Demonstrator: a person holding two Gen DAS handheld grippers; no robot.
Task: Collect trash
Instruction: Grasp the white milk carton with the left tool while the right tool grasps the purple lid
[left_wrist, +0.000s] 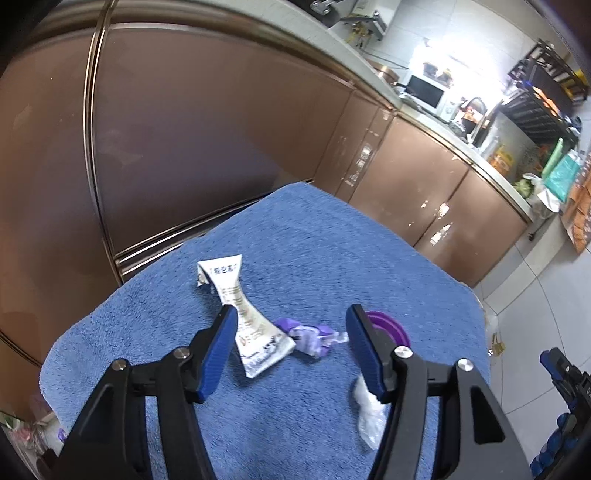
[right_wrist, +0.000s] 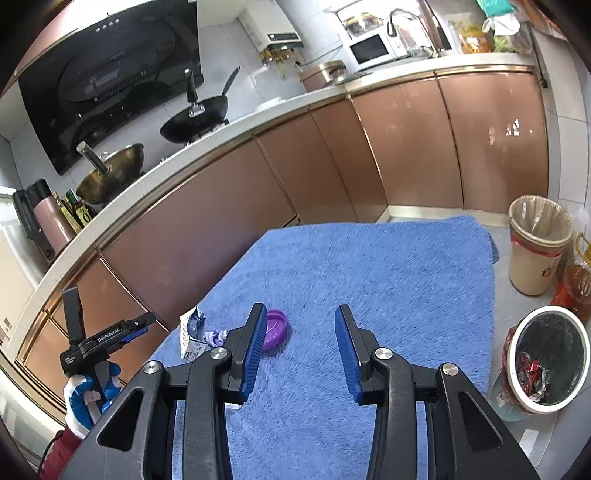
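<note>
Trash lies on a blue towel (left_wrist: 314, 240): a crumpled white sachet (left_wrist: 243, 317), a purple wrapper (left_wrist: 310, 338), a purple lid (left_wrist: 388, 326) and a clear plastic scrap (left_wrist: 369, 417). My left gripper (left_wrist: 292, 310) hovers open just above them, with the sachet's lower end and the purple wrapper between its fingers and neither pad touching them. My right gripper (right_wrist: 301, 308) is open over bare towel (right_wrist: 369, 266) with nothing between its fingers. The purple lid (right_wrist: 275, 328) sits just beside its left finger. The right wrist view also shows the sachet (right_wrist: 192, 336) and wrapper (right_wrist: 216, 336).
On the floor to the right of the towel stand a white-rimmed bin (right_wrist: 517, 354) lined in black with red wrappers inside, a beige lined bin (right_wrist: 535, 258) and an oil bottle (right_wrist: 576, 288). Brown cabinet doors (right_wrist: 221, 229) run behind the towel. A gloved hand (right_wrist: 85, 395) holds the left gripper.
</note>
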